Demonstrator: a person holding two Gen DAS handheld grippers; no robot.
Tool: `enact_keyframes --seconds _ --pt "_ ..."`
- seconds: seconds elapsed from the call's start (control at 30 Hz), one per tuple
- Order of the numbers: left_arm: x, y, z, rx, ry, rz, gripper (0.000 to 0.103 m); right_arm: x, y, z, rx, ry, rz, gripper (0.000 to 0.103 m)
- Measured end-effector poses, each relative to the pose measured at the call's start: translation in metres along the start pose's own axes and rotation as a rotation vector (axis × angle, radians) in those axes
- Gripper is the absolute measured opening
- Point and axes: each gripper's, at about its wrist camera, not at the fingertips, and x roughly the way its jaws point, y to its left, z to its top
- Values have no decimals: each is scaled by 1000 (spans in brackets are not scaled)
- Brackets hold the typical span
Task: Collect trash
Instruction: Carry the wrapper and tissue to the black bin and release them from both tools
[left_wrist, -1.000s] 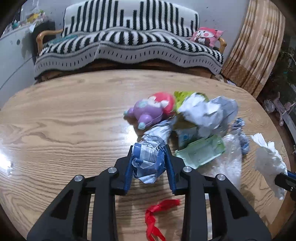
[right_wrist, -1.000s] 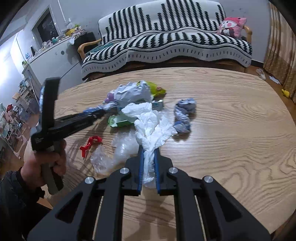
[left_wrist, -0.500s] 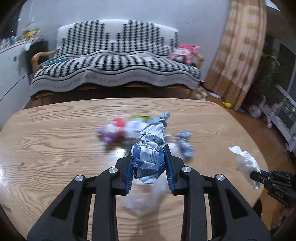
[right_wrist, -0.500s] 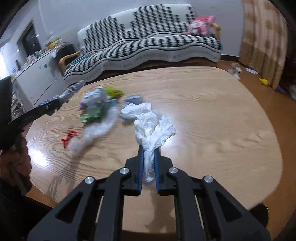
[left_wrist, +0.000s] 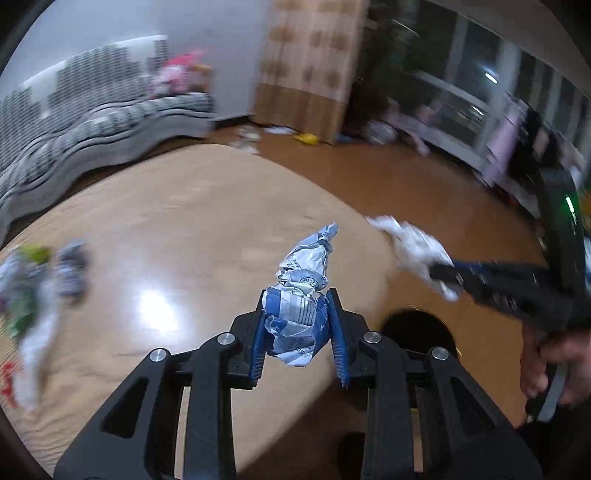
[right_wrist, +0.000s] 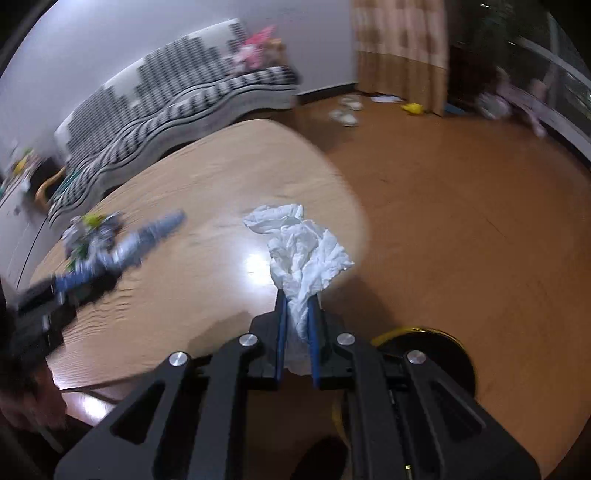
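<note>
My left gripper (left_wrist: 297, 332) is shut on a crumpled blue-and-white wrapper (left_wrist: 299, 295) and holds it above the right end of the wooden table (left_wrist: 184, 229). My right gripper (right_wrist: 295, 332) is shut on a crumpled white tissue (right_wrist: 303, 251) and holds it over the table's edge. The right gripper with its tissue (left_wrist: 413, 243) also shows in the left wrist view. A dark round bin (left_wrist: 417, 332) with a yellow rim (right_wrist: 443, 347) stands on the floor below the table's end. Other trash (left_wrist: 33, 273) lies blurred on the table's far left.
A striped sofa (right_wrist: 177, 92) stands behind the table. A curtain (left_wrist: 314, 66) and a window (left_wrist: 480, 88) lie to the right. Small items (right_wrist: 347, 110) lie on the brown floor (right_wrist: 461, 206). A red scrap (left_wrist: 7, 376) lies at the table's left.
Both grippers have swung right with their loads, away from the trash pile toward the table's end. The floor and the bin have come into view.
</note>
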Motion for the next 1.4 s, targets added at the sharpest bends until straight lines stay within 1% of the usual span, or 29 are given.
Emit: enact_keyframes --seconds 0.1,0.2,0.27,0.37,0.43,0.57,0.7,0.77,1.0,1.03,1.1,1.17,1.2,1.4 --pt "22 -48 -9 75 28 -72 29 -8 -46 -14 63 15 -52 11" --pt "45 -78 -19 113 72 -109 29 -7 -81 -30 121 63 -96 11" --pt "59 -94 -25 130 105 -130 29 -2 -98 -38 148 103 -109 11" --pt "72 -107 -29 164 126 -139 29 12 -125 -58 186 191 -125 11" --pt "83 -111 -30 171 140 -146 29 20 -135 -68 193 238 -135 11" --pt "93 -109 -29 169 160 -145 29 27 -147 -76 192 282 -138 11" --pt "103 -109 -28 171 172 -147 29 27 -149 -77 192 284 -134 11" --pt "103 -105 -29 172 172 -147 29 24 -152 -79 194 284 -133 11" --pt "105 -112 -30 163 180 -156 29 27 -148 -75 205 289 -135 11" --pt "106 -112 -30 163 181 -161 29 26 -148 -75 208 287 -134 13" --pt "107 -113 -31 165 183 -167 29 26 -148 -74 211 284 -136 24" --pt "110 -115 -32 170 187 -172 29 25 -149 -73 210 273 -138 55" --pt "111 -115 -32 171 190 -175 29 23 -149 -72 208 260 -141 57" --pt "120 -121 -35 174 210 -198 29 16 -156 -71 232 228 -140 58"
